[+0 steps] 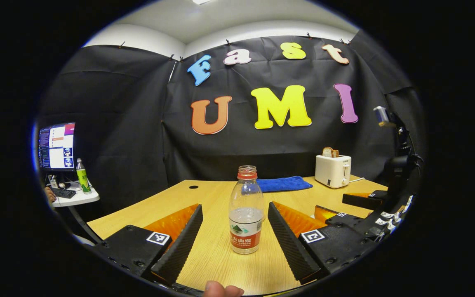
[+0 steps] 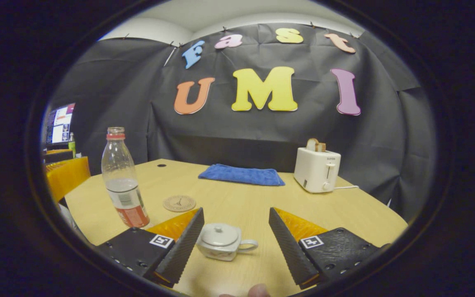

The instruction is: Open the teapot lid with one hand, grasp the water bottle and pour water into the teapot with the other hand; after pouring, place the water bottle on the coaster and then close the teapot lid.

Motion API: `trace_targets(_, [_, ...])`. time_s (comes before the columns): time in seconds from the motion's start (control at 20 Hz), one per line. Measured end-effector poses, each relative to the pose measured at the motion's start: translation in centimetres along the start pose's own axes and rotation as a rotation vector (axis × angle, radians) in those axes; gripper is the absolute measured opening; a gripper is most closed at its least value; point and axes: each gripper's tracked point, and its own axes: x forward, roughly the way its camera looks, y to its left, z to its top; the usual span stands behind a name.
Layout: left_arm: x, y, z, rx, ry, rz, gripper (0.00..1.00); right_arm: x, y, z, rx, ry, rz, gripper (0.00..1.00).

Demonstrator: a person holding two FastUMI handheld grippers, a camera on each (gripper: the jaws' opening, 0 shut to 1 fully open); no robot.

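The clear plastic water bottle with a red-and-white label and no cap stood upright on the pale wood-grain counter, lined up between the two spread fingers of the left hand-held gripper, which was wide open and touching nothing. Water filled only its lower part, so it would probably be light, yet thin-walled and easily dented; a squeeze high on the empty shoulder might buckle it, and with the neck open a hard pinch could push water out. The labelled band near the water line looked the firmest and least slippery place to close on. In the right gripper view the small white ceramic teapot with a domed lid and side loop handle sat on the counter between the fingers of the right hand-held gripper, also fully open and holding nothing, its left finger just beside the pot. The lid was still seated; its little central knob seemed the only place to take hold, small, glazed and likely slick, and the ware was judged brittle if dropped. The round tan coaster lay flat beyond the pot, near the bottle and bare, ready to receive it after pouring.
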Motion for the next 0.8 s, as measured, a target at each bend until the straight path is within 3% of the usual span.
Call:
trace_targets(0.15, [0.2,0.5,-0.4,0.001,0.009,0.009,0.99,1.0,0.3,-0.7,-0.013,0.019,0.002,0.92])
trace_targets(0.3, [0.4,0.7,-0.6,0.003,0.015,0.009,0.99,1.5,1.0,-1.4,-0.026,0.049,0.022,0.77])
trace_targets(0.5, [0.5,1.0,-0.9,-0.002,0.021,0.010,0.99,1.9,1.3,-1.2,-0.044,0.053,0.012,0.49])
trace_targets(0.55, [0.6,0.9,-1.0,-0.005,0.023,0.010,0.99,1.9,1.4,-1.4,-0.043,0.058,0.013,0.31])
trace_targets(0.75, [0.8,0.8,-1.4,-0.016,0.030,-0.002,0.99,2.0,2.2,-1.6,-0.054,0.065,0.041,0.05])
trace_targets(0.8, [1.0,0.5,-1.9,-0.012,0.037,-0.016,0.99,2.0,2.2,-1.6,-0.065,0.067,0.043,0.05])
